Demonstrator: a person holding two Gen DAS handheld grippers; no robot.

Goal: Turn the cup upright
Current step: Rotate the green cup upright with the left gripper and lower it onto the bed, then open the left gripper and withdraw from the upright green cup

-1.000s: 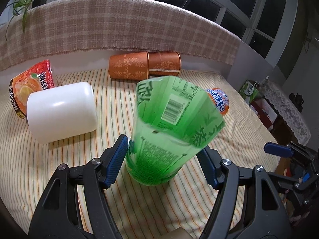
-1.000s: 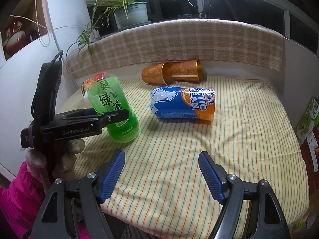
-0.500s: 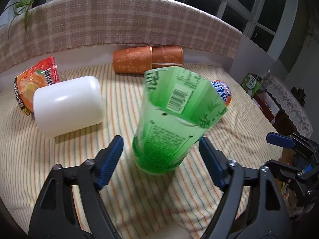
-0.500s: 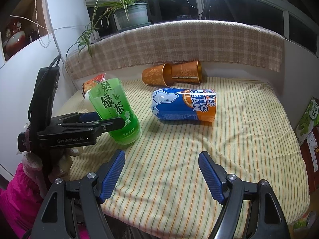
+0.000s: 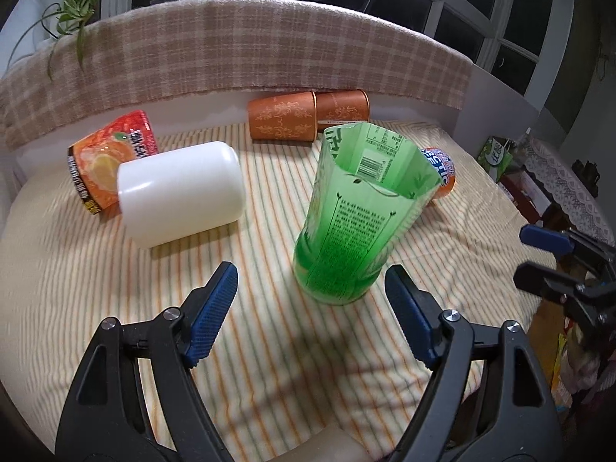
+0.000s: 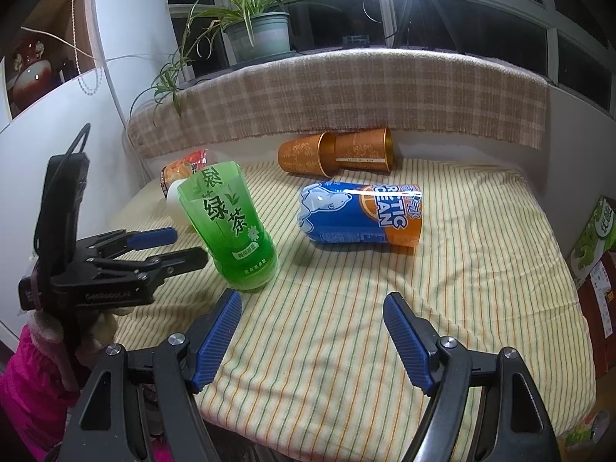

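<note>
Presently, green cup (image 5: pixel 354 215) stands upright at 12 o'clock of left gripper (image 5: pixel 310 300), nearer arm; both grippers gape, holding nothing.

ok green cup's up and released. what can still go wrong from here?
1. The green cup stands on soft striped bedding and looks slightly tilted, so it could tip over.
2. The left gripper is open with its blue pads close on either side of the cup's base; a sideways pull-back could clip it.
3. The blue cup and white cup lie on their sides close by; either could roll into the green cup.
</note>
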